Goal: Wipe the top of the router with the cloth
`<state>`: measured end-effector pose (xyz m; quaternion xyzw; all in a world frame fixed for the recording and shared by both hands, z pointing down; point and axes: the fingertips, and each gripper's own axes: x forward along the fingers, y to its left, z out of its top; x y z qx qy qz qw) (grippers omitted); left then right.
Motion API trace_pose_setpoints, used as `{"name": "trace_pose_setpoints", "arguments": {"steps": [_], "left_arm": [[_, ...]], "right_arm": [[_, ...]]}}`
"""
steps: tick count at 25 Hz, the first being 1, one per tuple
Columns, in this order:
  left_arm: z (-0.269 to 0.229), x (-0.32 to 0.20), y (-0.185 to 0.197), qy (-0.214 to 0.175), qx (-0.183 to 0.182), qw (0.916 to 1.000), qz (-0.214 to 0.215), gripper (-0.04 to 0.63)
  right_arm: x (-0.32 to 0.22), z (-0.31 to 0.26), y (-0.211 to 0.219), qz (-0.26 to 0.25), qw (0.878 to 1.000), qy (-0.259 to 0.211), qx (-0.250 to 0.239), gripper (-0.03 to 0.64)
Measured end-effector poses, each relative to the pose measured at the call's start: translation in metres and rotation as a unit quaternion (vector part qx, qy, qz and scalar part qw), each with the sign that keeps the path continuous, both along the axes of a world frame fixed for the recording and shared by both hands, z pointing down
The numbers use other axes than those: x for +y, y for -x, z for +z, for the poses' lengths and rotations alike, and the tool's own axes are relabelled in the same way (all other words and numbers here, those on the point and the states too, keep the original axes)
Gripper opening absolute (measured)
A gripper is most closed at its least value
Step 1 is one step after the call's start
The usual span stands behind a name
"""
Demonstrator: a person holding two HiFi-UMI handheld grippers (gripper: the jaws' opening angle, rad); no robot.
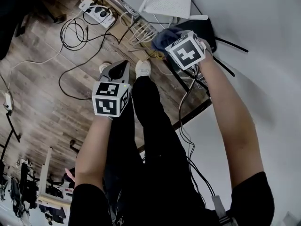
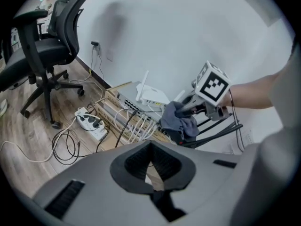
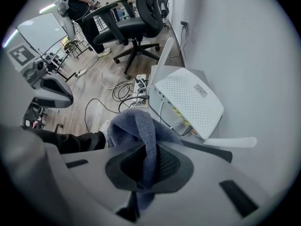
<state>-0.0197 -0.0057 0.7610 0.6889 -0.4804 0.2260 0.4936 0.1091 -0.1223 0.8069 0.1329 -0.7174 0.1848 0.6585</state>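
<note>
The white router point(image 1: 165, 1) lies on a stack of network gear against the wall; its perforated top point(image 3: 190, 102) faces the right gripper view, with an antenna upright. A blue-grey cloth point(image 3: 138, 131) is bunched between the jaws of my right gripper point(image 3: 149, 160), which is shut on it. The cloth point(image 1: 164, 37) hangs a short way in front of the router, apart from it. My left gripper point(image 1: 118, 70) is held lower and to the left over the floor, shut with nothing in it point(image 2: 151, 161). It looks toward the router point(image 2: 153, 97) and the cloth point(image 2: 178, 121).
A white power strip point(image 1: 96, 12) and loose black cables point(image 1: 75, 32) lie on the wood floor. Patch cables point(image 2: 134, 121) hang from the switch under the router. A black office chair point(image 2: 44, 46) stands to the left. The holder's legs and shoes point(image 1: 143, 68) are below the grippers.
</note>
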Motion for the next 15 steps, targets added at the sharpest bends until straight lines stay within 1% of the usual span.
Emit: {"name": "trace_pose_setpoints", "arguments": {"steps": [2,4,6,8,9,11,12,13,15], "left_arm": [[-0.017,-0.006,0.003,-0.016,0.001,0.9997,-0.016,0.0],[-0.039,-0.012,0.005,-0.033,0.001,0.9991,-0.025,0.0],[-0.065,-0.02,0.006,-0.053,-0.001,0.9981,-0.03,0.0],[-0.095,-0.031,0.008,-0.078,-0.007,0.9964,-0.034,0.0],[-0.112,-0.035,0.009,-0.09,-0.01,0.9952,-0.037,0.0],[-0.149,-0.045,0.014,-0.119,-0.016,0.9917,-0.046,0.0],[-0.169,-0.051,0.017,-0.134,-0.02,0.9895,-0.051,0.0],[-0.189,-0.057,0.021,-0.148,-0.024,0.9871,-0.056,0.0],[-0.231,-0.067,0.028,-0.175,-0.028,0.982,-0.067,0.0]], "right_arm": [[0.001,-0.009,0.002,0.005,1.0,-0.018,-0.011,0.014],[0.001,-0.025,0.004,0.016,0.999,-0.034,-0.033,0.014],[-0.002,-0.05,0.004,0.041,0.996,-0.054,-0.058,0.014],[-0.011,-0.084,0.003,0.076,0.989,-0.09,-0.091,0.014],[-0.015,-0.105,0.003,0.096,0.983,-0.111,-0.111,0.014],[-0.021,-0.155,0.002,0.133,0.966,-0.159,-0.156,0.014],[-0.026,-0.183,0.003,0.15,0.954,-0.186,-0.18,0.014],[-0.03,-0.21,0.004,0.167,0.941,-0.212,-0.205,0.014],[-0.035,-0.266,0.004,0.201,0.909,-0.26,-0.257,0.014]]}}
